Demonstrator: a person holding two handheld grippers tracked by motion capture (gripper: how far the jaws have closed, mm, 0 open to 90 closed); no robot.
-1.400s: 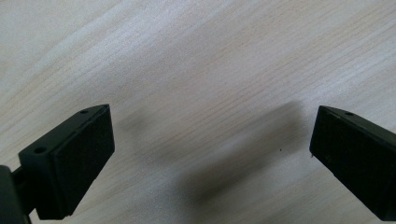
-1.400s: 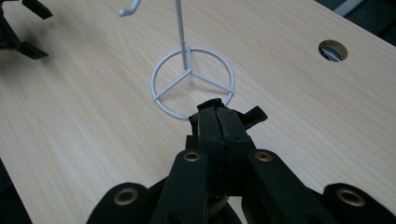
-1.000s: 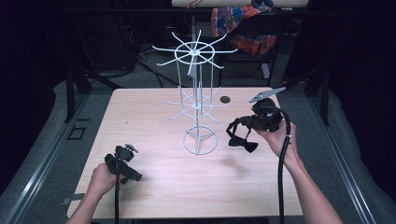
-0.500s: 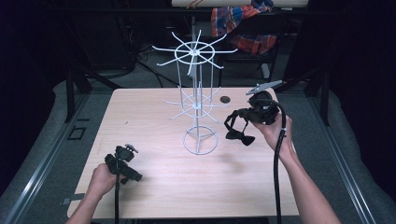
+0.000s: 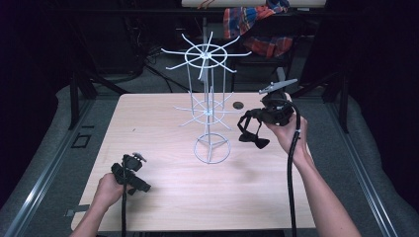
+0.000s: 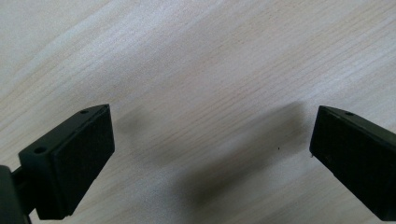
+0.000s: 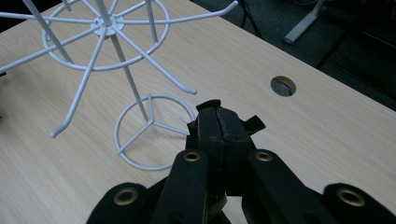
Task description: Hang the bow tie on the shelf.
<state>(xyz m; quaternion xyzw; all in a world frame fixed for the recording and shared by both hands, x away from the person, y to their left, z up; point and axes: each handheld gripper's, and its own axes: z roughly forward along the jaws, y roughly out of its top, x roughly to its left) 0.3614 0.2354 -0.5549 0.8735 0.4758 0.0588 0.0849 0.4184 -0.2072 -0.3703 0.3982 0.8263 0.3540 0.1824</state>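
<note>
A white wire display rack point(image 5: 208, 111) with two tiers of hooked arms stands mid-table on a ring base; the right gripper view has it point(image 7: 108, 31) at upper left. My right gripper point(image 5: 245, 120) hovers just right of the rack, shut on a black bow tie point(image 5: 257, 142) that hangs below it by its strap. In the right gripper view the jaws point(image 7: 219, 116) press together on the black fabric point(image 7: 255, 123). My left gripper point(image 5: 140, 186) rests low near the table's front left, open, with bare wood between its jaws point(image 6: 210, 158).
The light wooden table point(image 5: 158, 128) has a round cable hole point(image 5: 238, 104) behind the rack, also in the right gripper view point(image 7: 283, 86). Dark floor, metal rails and a chair with plaid cloth point(image 5: 257, 24) lie beyond the far edge.
My right gripper has carried the bow tie a little up and leftward, closer to the rack. The left gripper has stayed where it was.
</note>
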